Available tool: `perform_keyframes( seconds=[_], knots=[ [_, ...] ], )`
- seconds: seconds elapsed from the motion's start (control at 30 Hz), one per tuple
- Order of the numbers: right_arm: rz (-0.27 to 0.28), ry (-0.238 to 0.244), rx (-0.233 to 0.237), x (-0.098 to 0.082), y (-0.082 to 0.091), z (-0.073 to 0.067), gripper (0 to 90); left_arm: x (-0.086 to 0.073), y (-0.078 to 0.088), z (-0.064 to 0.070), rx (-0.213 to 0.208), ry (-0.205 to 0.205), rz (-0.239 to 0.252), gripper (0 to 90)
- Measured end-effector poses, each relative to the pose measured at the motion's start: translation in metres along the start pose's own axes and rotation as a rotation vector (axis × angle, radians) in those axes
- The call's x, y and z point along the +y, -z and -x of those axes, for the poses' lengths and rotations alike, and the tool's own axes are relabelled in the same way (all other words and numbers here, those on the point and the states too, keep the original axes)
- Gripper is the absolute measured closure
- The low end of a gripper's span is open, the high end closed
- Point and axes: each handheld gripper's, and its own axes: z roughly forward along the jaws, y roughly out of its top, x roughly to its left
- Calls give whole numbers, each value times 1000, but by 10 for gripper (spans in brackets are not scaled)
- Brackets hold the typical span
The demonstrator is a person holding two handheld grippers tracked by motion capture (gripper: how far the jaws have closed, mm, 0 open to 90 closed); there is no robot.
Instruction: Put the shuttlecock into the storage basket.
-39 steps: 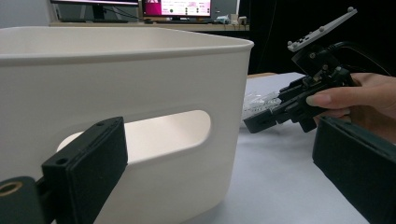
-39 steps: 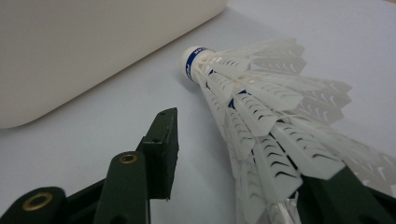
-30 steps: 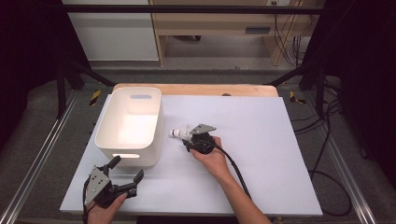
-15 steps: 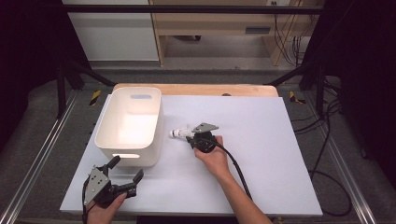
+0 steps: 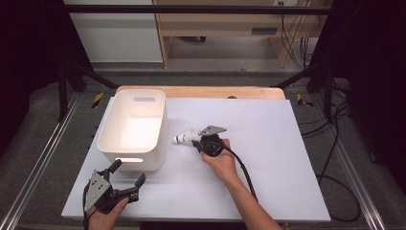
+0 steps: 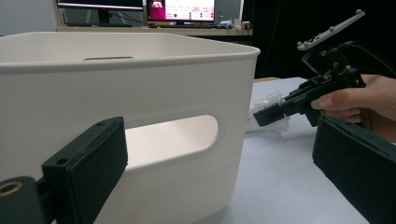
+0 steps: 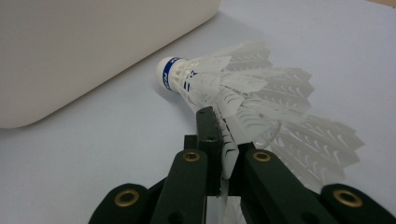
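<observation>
A white feathered shuttlecock (image 5: 184, 138) with a blue-banded cork lies on the white table just right of the white bin (image 5: 107, 129). My right gripper (image 5: 195, 142) is shut on it. In the right gripper view its jaws (image 7: 219, 122) pinch the feather skirt of the shuttlecock (image 7: 243, 88), having just been closing onto it. My left gripper (image 5: 128, 171) rests open at the table's front left, aimed at the bin's near handle wall (image 6: 140, 93). The left gripper view also shows the right gripper (image 6: 268, 112) and the shuttlecock (image 6: 270, 99) beyond the bin's corner.
The bin is empty inside, with handle slots in its end walls. A wooden board (image 5: 201, 91) edges the table's far side. Black frame posts and cables stand around the table, and the right gripper's cable (image 5: 244, 172) trails along the forearm.
The right gripper's jaws have closed in on the shuttlecock's feathers, and that hand has shifted only slightly. The left gripper and the bin have stayed put.
</observation>
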Motion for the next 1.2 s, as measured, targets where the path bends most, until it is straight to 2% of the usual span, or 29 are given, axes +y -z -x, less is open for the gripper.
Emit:
perform_keyframes(
  seconds=[0.37,0.73,1.2],
  knots=[
    [14,12,12,5,14,0,894,2,2,0,-2,-6,28,31],
    [24,19,26,8,29,-1,894,2,2,0,2,-10,30,31],
    [51,31,39,17,61,1,894,1,3,-1,18,-19,26,31]
  ],
)
